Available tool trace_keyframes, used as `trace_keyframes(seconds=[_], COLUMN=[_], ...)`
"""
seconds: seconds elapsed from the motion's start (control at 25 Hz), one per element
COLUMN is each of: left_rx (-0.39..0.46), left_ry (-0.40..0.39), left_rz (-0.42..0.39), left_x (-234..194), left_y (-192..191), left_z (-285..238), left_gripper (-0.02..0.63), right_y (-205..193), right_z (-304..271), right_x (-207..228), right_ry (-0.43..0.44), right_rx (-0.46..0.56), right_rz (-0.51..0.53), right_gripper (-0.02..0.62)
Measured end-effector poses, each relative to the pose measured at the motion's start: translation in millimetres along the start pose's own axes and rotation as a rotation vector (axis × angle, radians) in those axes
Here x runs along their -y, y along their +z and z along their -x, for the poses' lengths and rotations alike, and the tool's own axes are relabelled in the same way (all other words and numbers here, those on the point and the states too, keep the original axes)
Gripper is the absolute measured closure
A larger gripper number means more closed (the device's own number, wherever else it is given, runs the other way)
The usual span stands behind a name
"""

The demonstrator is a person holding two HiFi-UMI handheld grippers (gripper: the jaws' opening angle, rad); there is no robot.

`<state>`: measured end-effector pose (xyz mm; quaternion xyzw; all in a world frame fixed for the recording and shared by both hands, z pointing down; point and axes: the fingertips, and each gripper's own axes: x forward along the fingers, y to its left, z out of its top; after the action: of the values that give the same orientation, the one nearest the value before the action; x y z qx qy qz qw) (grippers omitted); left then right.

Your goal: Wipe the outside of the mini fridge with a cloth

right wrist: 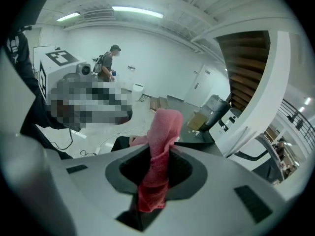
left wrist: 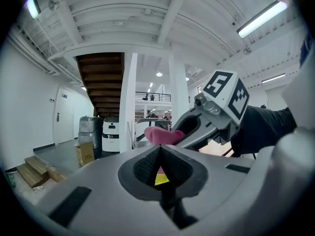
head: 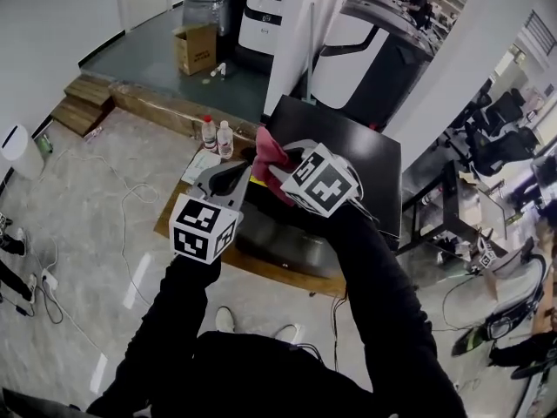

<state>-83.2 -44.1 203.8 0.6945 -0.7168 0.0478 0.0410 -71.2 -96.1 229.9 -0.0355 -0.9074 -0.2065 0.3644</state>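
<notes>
The black mini fridge stands on a low wooden platform below me. My right gripper hovers over the fridge's near left part, shut on a pink-red cloth. In the right gripper view the cloth is pinched between the jaws and sticks up past their tips. My left gripper hangs just left of the right one, over the fridge's left edge, jaws shut with nothing between them. From the left gripper view I see the right gripper and the cloth's end close ahead.
Two water bottles and a sheet of paper lie on the platform left of the fridge. Cables trail over the tiled floor. A cardboard box and white machines stand beyond. A black desk frame is at the right.
</notes>
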Motion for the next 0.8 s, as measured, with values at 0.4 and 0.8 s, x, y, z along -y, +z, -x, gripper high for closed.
trace_keyframes(seconds=[0.4,0.8], left_rx=[-0.017,-0.008], left_ry=[-0.21,-0.305], left_rz=[0.022,0.027], left_x=[12,88], left_y=[-33,-27], left_z=[-13,-36], left_gripper=[0.603,0.603], right_y=[-32,-97], right_z=[-53,-5], right_x=[-2,13], right_ry=[-0.091,-0.129], right_rx=[-0.172,-0.207], right_rz=[-0.022,-0.065], right_gripper=[0.509,0.511])
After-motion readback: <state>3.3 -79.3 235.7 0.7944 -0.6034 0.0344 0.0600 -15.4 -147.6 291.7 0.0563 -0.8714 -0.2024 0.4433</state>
